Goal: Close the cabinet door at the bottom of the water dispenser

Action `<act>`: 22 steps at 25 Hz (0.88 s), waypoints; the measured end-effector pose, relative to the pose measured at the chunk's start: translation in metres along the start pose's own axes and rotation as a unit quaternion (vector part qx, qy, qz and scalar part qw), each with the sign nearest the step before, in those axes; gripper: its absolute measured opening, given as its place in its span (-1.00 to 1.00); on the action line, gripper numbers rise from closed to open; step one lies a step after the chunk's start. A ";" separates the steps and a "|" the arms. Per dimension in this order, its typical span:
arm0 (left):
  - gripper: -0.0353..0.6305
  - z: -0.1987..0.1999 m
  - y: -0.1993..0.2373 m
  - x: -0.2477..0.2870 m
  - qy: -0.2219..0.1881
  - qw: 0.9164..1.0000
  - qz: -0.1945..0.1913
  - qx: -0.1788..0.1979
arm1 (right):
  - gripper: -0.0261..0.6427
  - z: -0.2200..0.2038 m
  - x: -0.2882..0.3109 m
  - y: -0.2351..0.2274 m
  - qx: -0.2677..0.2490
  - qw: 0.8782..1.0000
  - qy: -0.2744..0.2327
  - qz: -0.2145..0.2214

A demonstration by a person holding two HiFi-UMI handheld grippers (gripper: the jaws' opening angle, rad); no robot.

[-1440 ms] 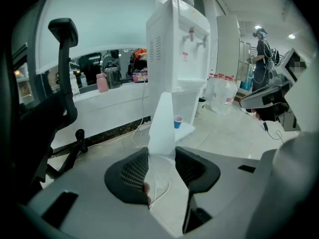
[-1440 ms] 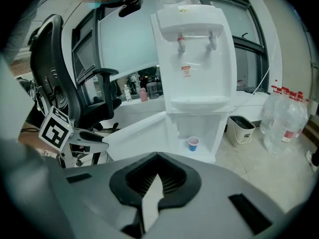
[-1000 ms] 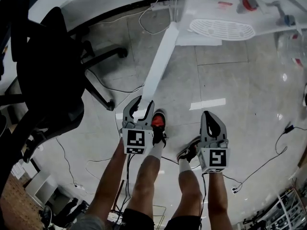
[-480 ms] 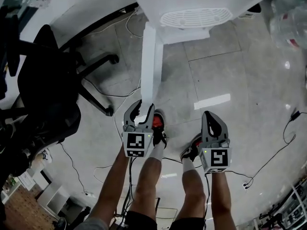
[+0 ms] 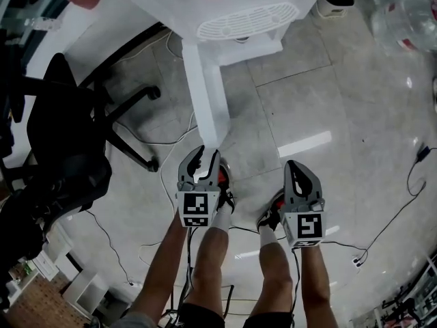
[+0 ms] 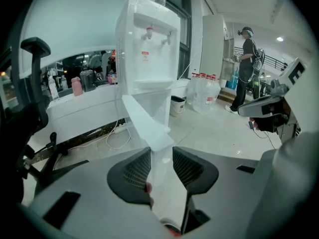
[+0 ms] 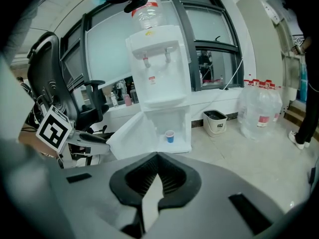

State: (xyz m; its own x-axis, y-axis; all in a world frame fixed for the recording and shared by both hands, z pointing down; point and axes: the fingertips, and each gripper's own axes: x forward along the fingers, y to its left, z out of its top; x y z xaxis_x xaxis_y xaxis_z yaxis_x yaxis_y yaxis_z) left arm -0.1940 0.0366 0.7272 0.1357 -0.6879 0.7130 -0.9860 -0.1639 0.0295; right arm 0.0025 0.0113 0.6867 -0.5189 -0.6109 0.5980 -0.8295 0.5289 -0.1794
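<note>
Stepped closer to the water dispenser (image 5: 252, 9), so its cabinet door (image 5: 205, 94), swung out from the base, now ends just ahead of the left gripper (image 5: 203, 156) (jaws half apart, just narrowed, nothing between), right gripper (image 5: 295, 167) closed and empty; push looks next.

text: none legible | red label (image 6: 145, 55) on water dispenser (image 6: 149, 81) — too small to read

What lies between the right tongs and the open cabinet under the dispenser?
Only bare floor tiles, from the right tongs to the cabinet; the right gripper view and the head view both show it.
</note>
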 end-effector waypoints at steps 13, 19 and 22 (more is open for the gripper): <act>-0.55 0.027 -0.037 0.019 -0.007 1.000 -0.011 0.021 | -0.87 0.006 -0.013 -0.038 0.020 0.999 -0.013 -0.023; -0.55 0.040 -0.057 0.033 -0.015 0.999 -0.026 0.029 | -0.87 0.000 -0.014 -0.048 0.029 0.999 -0.010 -0.028; -0.55 0.048 -0.066 0.040 -0.020 0.999 -0.033 0.036 | -0.87 0.003 -0.013 -0.055 0.033 0.999 -0.018 -0.034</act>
State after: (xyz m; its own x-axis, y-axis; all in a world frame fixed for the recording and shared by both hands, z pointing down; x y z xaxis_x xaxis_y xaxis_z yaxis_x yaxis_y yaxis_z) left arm -0.1192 -0.0141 0.7209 0.2052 -0.7017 0.6823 -0.9656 -0.2591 0.0239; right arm 0.0540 -0.0122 0.6864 -0.4679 -0.6653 0.5818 -0.8737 0.4472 -0.1913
